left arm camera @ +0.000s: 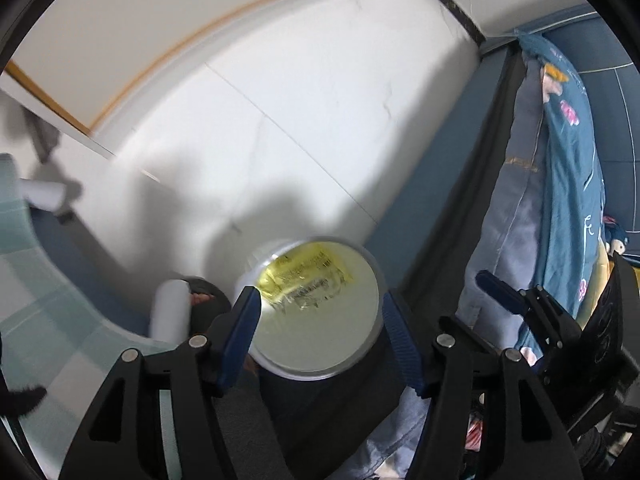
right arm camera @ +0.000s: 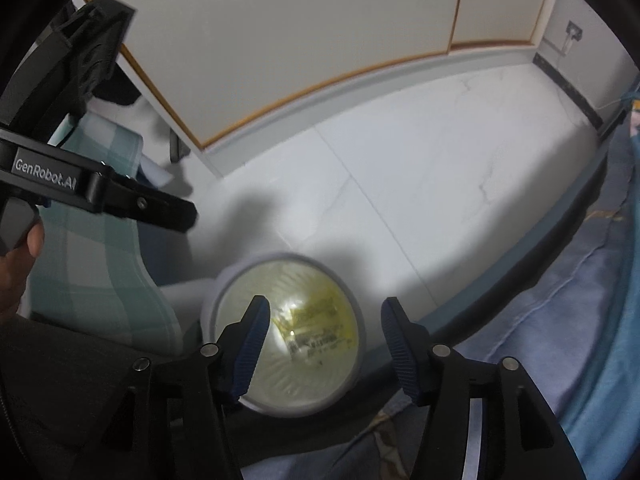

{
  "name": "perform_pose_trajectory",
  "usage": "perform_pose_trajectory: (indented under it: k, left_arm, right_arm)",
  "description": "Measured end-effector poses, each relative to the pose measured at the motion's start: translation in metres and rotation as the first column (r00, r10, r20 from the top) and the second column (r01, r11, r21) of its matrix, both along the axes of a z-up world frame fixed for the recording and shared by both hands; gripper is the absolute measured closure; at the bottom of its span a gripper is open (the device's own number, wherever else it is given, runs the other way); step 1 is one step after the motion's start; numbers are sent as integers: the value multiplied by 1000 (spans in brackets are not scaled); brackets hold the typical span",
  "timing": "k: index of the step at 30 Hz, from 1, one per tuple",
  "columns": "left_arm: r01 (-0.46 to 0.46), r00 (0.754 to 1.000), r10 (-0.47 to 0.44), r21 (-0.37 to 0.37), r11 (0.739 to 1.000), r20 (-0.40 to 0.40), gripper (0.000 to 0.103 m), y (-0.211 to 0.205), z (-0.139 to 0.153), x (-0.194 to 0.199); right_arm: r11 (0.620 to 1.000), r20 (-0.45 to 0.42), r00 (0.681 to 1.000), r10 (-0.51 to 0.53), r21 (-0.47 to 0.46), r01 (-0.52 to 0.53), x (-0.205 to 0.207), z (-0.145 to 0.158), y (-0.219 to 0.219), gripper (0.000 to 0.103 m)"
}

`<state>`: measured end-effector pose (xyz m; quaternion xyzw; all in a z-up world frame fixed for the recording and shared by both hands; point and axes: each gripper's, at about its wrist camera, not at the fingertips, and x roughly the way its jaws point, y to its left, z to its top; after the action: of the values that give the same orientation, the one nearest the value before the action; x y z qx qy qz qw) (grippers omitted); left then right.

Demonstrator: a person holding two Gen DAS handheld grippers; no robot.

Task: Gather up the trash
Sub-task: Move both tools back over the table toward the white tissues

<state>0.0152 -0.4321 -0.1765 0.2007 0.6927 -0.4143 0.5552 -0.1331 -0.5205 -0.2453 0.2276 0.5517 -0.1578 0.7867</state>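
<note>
A round white trash bin [left arm camera: 360, 344] stands on the floor below both grippers. It also shows in the right wrist view [right arm camera: 256, 384]. A yellow and clear plastic wrapper [left arm camera: 308, 280] lies inside it, also seen from the right wrist [right arm camera: 320, 332]. My left gripper [left arm camera: 320, 332] is open and empty, with its fingers on either side of the bin's mouth. My right gripper [right arm camera: 324, 340] is open and empty above the bin. The right gripper's body [left arm camera: 552, 320] shows in the left wrist view, and the left gripper's body [right arm camera: 80, 184] in the right wrist view.
A white tiled floor [right arm camera: 400, 184] stretches to a pale wall with a wooden trim. A bed with blue patterned bedding [left arm camera: 560, 160] runs along the right. A pale green checked cloth [right arm camera: 92, 264] on a white-legged piece of furniture stands at the left.
</note>
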Motion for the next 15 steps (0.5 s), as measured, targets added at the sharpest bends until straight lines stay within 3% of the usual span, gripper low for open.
perform_pose_trajectory:
  k: [4, 8, 11, 12, 13, 15]
  left_arm:
    - [-19, 989, 27, -54, 998, 143, 44, 17, 49, 6]
    - [-86, 945, 123, -133, 987, 302, 44, 46, 102, 13]
    - [-171, 887, 233, -187, 967, 398, 44, 75, 134, 21]
    - [-215, 858, 283, -202, 956, 429, 44, 86, 143, 24]
    - [-280, 811, 352, -217, 935, 468, 44, 101, 155, 29]
    - [-346, 763, 433, -263, 901, 481, 44, 122, 169, 34]
  right_arm:
    - [999, 72, 997, -19, -38, 21, -1, 31, 0, 44]
    - [998, 174, 984, -21, -51, 31, 0, 69, 4, 41]
    - [997, 261, 965, -5, -79, 27, 6, 103, 13, 37]
    - [996, 283, 959, 3, -87, 22, 9, 112, 16, 36]
    - [995, 305, 952, 15, -97, 16, 12, 121, 19, 34]
    - [993, 362, 931, 40, -122, 5, 18, 146, 33, 31]
